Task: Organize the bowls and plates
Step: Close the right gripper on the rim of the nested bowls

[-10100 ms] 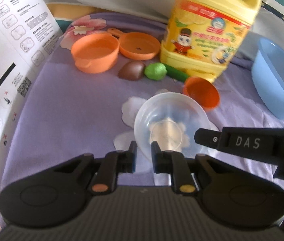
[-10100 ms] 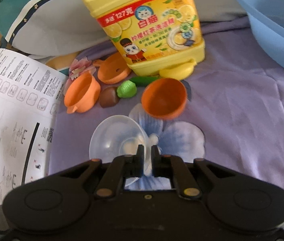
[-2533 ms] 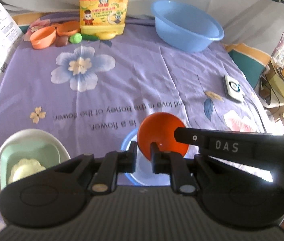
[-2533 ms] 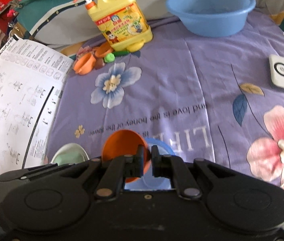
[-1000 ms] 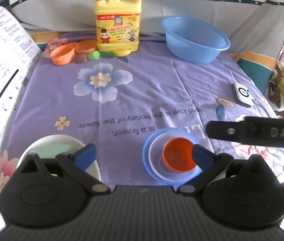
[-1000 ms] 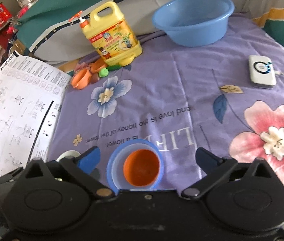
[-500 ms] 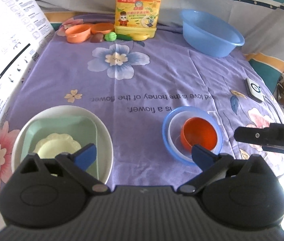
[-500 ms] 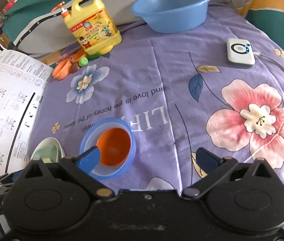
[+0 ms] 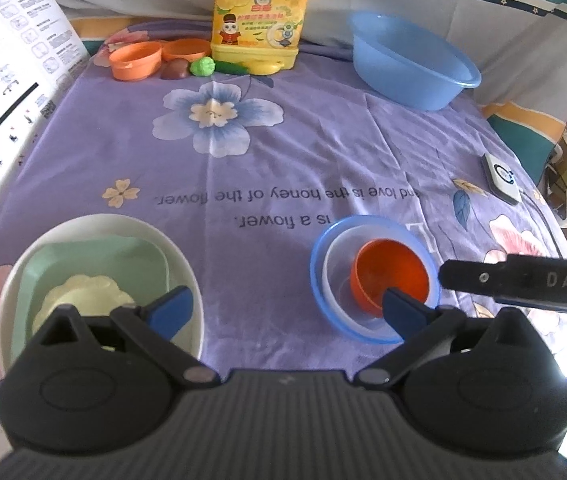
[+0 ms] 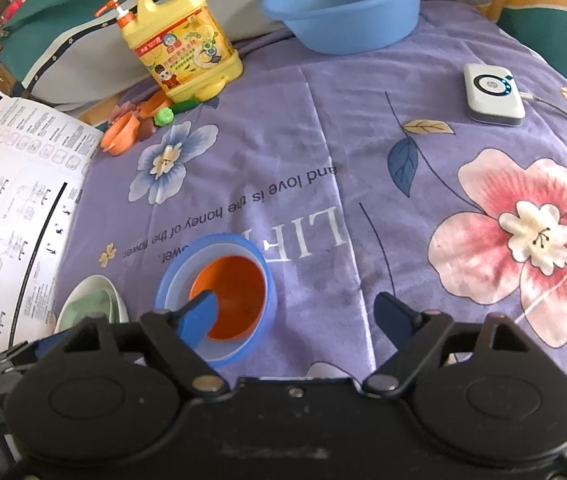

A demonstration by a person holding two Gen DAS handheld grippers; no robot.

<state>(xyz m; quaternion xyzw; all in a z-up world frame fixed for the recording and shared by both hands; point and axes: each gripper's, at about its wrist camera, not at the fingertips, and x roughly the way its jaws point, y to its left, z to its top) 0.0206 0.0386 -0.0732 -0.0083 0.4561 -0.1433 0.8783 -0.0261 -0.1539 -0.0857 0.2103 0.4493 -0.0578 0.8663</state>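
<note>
An orange bowl (image 9: 387, 276) sits inside a clear bowl (image 9: 337, 276), which sits inside a blue bowl (image 9: 319, 248), near the cloth's front edge; the stack also shows in the right wrist view (image 10: 229, 280). To its left a white bowl (image 9: 15, 280) holds a green square plate (image 9: 95, 260) and a pale scalloped plate (image 9: 83, 296). My left gripper (image 9: 283, 312) is open and empty above the cloth between both stacks. My right gripper (image 10: 297, 316) is open and empty just right of the bowl stack; its finger shows in the left wrist view (image 9: 523, 282).
At the back stand a yellow detergent jug (image 9: 261, 20), a blue basin (image 9: 407, 64), orange toy pots (image 9: 135, 60) and toy vegetables (image 9: 203, 66). A white device with a cable (image 10: 491, 92) lies at the right. A printed sheet (image 10: 7, 200) lies along the left.
Both grippers opened about a second ago, leaving the orange bowl nested in the clear and blue bowls. Since then both have drawn back and shifted slightly; the bowls have not moved.
</note>
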